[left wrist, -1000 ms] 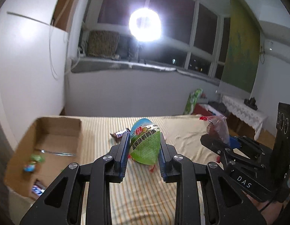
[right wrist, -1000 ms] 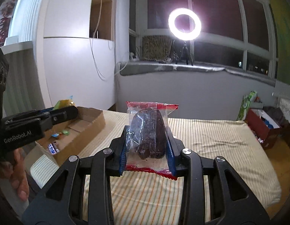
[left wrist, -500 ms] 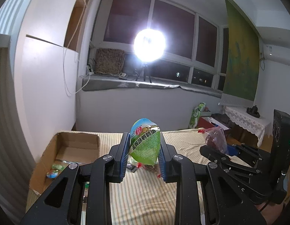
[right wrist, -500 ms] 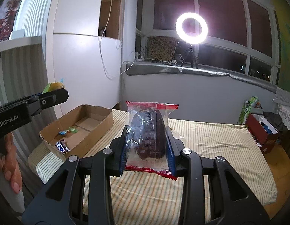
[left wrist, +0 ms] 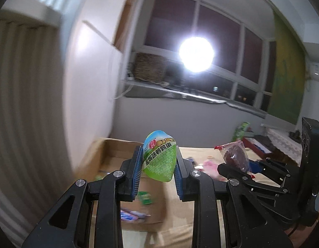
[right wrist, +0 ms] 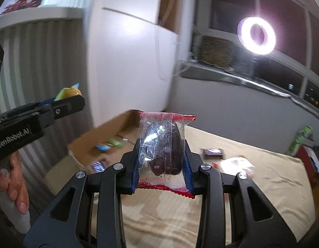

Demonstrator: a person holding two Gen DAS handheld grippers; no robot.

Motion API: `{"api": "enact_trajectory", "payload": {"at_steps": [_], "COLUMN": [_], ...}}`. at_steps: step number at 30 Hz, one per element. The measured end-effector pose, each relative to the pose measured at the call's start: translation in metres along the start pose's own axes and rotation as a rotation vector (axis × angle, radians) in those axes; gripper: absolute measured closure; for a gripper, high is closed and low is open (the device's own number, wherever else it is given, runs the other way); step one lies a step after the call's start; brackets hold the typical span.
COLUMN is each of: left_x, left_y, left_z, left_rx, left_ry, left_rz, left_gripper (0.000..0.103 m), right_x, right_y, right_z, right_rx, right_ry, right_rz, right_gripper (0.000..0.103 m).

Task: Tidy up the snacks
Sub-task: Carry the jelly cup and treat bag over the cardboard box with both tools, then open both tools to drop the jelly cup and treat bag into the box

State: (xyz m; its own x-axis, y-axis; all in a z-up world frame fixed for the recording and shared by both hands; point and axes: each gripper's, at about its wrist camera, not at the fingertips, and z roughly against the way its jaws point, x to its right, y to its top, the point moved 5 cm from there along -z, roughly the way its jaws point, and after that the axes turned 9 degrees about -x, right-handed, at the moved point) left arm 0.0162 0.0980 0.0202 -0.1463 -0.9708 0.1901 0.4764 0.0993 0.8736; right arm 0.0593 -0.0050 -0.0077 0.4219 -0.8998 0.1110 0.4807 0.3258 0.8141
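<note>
Snacks are mid-carry: the left tool [left wrist: 158, 163] clamps a green egg pouch [left wrist: 159, 158], the right tool [right wrist: 161, 157] a clear-wrapped dark cake [right wrist: 163, 146], both above the bed [right wrist: 252, 186] near its left edge. Next, I judge, release into the cardboard box [right wrist: 87, 138].

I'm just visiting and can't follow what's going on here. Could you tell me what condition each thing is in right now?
Left gripper: fingers shut on the green egg snack pack.
Green egg snack pack: held in the air, sealed.
Right gripper: fingers shut on the clear wrapped dark snack.
Clear wrapped dark snack: held upright, sealed.
Cardboard box: open, a few small snacks inside.
Ring light: on.
Bed: a few packets lying loose on it.
</note>
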Motion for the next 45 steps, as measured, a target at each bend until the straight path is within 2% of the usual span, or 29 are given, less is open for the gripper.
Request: {"api": "enact_trajectory", "payload": {"at_steps": [5, 12, 21, 35, 37, 38, 39, 40, 41, 45], "left_x": [-0.04, -0.066, -0.062, -0.065, -0.064, -0.063, -0.062, -0.061, -0.061, -0.06], "left_y": [-0.001, 0.001, 0.003, -0.019, -0.025, -0.027, -0.028, -0.029, -0.029, -0.023], "left_z": [0.005, 0.003, -0.006, -0.067, -0.077, -0.08, -0.082, -0.083, -0.082, -0.076], "left_rx": [-0.004, -0.007, -0.017, -0.146, -0.183, -0.195, -0.202, -0.203, -0.196, -0.174], "left_ry": [0.082, 0.132, 0.144, 0.116, 0.106, 0.101, 0.106, 0.126, 0.136, 0.183], "left_rz": [0.037, 0.065, 0.041, 0.054, 0.053, 0.05, 0.045, 0.043, 0.044, 0.034], "left_gripper": [0.077, 0.077, 0.077, 0.077, 0.074, 0.071, 0.056, 0.045, 0.029, 0.026], "right_x": [-0.038, -0.055, -0.041, -0.03, -0.031, -0.032, -0.032, -0.032, -0.031, -0.029], "right_y": [0.012, 0.019, 0.017, -0.012, -0.017, -0.019, -0.02, -0.02, -0.02, -0.018], "right_z": [-0.022, -0.037, -0.059, -0.119, -0.126, -0.128, -0.127, -0.125, -0.125, -0.123], "right_rx": [0.0, -0.005, -0.028, -0.122, -0.137, -0.133, -0.116, -0.106, -0.101, -0.087], "right_ry": [0.073, 0.107, 0.128, 0.192, 0.197, 0.184, 0.167, 0.163, 0.164, 0.168], "right_rz": [0.04, 0.056, 0.041, 0.012, 0.031, 0.042, 0.052, 0.055, 0.054, 0.048], "right_gripper": [0.067, 0.067, 0.067, 0.066, 0.054, 0.041, 0.038, 0.038, 0.038, 0.038]}}
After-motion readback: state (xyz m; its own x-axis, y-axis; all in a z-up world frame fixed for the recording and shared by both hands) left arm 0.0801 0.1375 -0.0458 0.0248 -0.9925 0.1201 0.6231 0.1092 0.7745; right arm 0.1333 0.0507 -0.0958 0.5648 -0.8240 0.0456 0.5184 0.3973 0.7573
